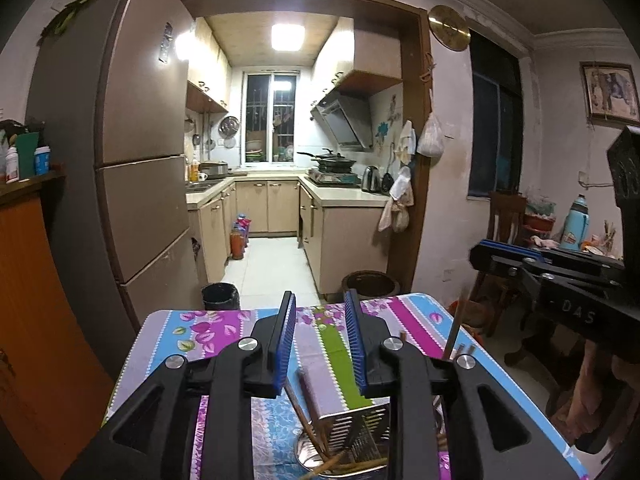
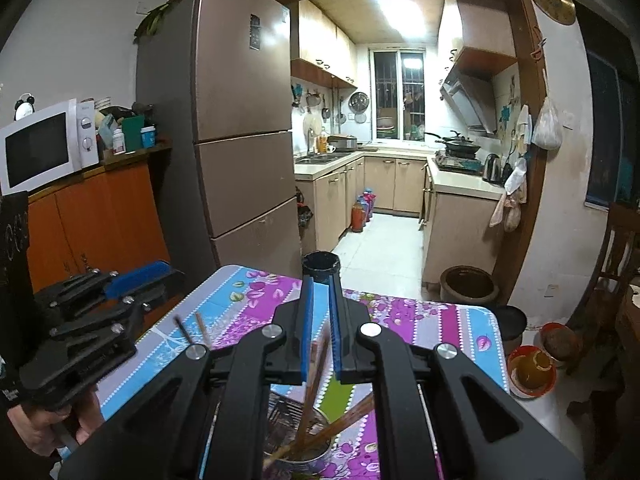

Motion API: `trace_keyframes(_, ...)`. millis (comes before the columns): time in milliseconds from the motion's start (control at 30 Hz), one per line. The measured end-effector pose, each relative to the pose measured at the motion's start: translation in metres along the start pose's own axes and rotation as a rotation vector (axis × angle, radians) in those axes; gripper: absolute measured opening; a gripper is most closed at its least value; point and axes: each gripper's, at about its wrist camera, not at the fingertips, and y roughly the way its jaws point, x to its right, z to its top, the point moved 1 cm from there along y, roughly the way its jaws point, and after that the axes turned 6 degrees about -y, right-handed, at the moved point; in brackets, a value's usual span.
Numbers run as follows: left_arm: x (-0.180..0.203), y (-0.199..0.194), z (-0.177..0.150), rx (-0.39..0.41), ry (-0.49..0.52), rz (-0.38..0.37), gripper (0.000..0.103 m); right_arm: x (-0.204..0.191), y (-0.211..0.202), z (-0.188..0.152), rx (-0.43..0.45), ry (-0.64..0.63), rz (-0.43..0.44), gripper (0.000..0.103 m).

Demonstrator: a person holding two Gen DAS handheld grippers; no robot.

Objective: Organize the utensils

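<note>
Steel, perforated and shiny, forms the utensil holder (image 1: 356, 428) on the floral-clothed surface (image 1: 208, 332), with brown chopsticks (image 1: 310, 408) leaning inside it. Directly above, the left hand-held gripper (image 1: 320, 344) stands parted, nothing between its blue pads (image 1: 282, 344). The right hand-held gripper (image 2: 322, 332) is closed on a pair of chopsticks (image 2: 316, 376) whose lower ends reach into the holder. Raised letters "DAS" mark the right tool's black body (image 1: 576, 316). Beyond, a brown fridge (image 2: 240, 120) flanks the lit kitchen.
</note>
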Motion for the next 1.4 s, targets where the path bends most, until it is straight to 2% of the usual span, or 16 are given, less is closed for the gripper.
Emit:
trace_keyframes(167, -0.001, -0.002, -0.001, 0.01, 0.005, 0.013, 0.029, 0.004, -0.004, -0.001, 0.015, 0.008, -0.017, 0.007)
trace_keyframes(233, -0.001, -0.004, -0.002, 0.015, 0.006, 0.016, 0.032, 0.003, -0.006, -0.001, 0.024, 0.009, -0.021, 0.011)
trace_keyframes(267, -0.001, -0.006, -0.003, 0.017, 0.006, 0.015, 0.032, 0.002, -0.007, -0.001, 0.027, 0.007, -0.021, 0.018)
trace_keyframes(300, -0.001, -0.008, -0.003, 0.023, 0.009, 0.02, 0.034, 0.001, -0.009, -0.002, 0.033, 0.003, -0.02, 0.031)
trace_keyframes(367, 0.0, -0.013, -0.002, 0.039, 0.013, 0.031, 0.038, -0.001, -0.014, -0.004, 0.052, -0.009, -0.026, 0.046)
trace_keyframes(467, -0.002, -0.029, -0.003, 0.073, 0.022, 0.045, 0.045, -0.005, -0.026, -0.009, 0.08, -0.024, -0.034, 0.059)
trace_keyframes(533, -0.003, -0.043, -0.006, 0.103, 0.025, 0.061, 0.059, -0.005, -0.037, -0.014, 0.105, -0.024, -0.037, 0.071)
trace_keyframes(600, -0.005, -0.062, -0.014, 0.141, 0.037, 0.081, 0.069, -0.004, -0.048, -0.019, 0.126, -0.023, -0.043, 0.089)
trace_keyframes(667, -0.006, -0.078, -0.02, 0.164, 0.038, 0.089, 0.077, -0.004, -0.061, -0.025, 0.153, -0.025, -0.062, 0.096)
trace_keyframes(800, -0.01, -0.114, -0.033, 0.225, 0.026, 0.119, 0.097, -0.005, -0.086, -0.035, 0.184, -0.021, -0.086, 0.097)
trace_keyframes(833, -0.012, -0.126, -0.037, 0.244, 0.021, 0.128, 0.098, -0.006, -0.093, -0.038, 0.193, -0.021, -0.094, 0.097)
trace_keyframes(1067, -0.008, -0.183, -0.075, 0.289, -0.014, 0.112, 0.098, -0.026, -0.149, -0.072, 0.283, -0.02, -0.123, 0.097)
trace_keyframes(1167, -0.005, -0.206, -0.096, 0.301, -0.064, 0.102, 0.098, -0.042, -0.17, -0.093, 0.312, -0.021, -0.143, 0.097)
trace_keyframes(1267, -0.005, -0.225, -0.119, 0.307, -0.123, 0.125, 0.098, -0.061, -0.185, -0.118, 0.306, -0.03, -0.165, 0.097)
trace_keyframes(1333, -0.003, -0.236, -0.134, 0.304, -0.121, 0.115, 0.098, -0.074, -0.191, -0.136, 0.284, -0.028, -0.175, 0.097)
trace_keyframes(1400, -0.001, -0.243, -0.149, 0.287, -0.122, 0.138, 0.098, -0.085, -0.193, -0.15, 0.258, -0.031, -0.172, 0.097)
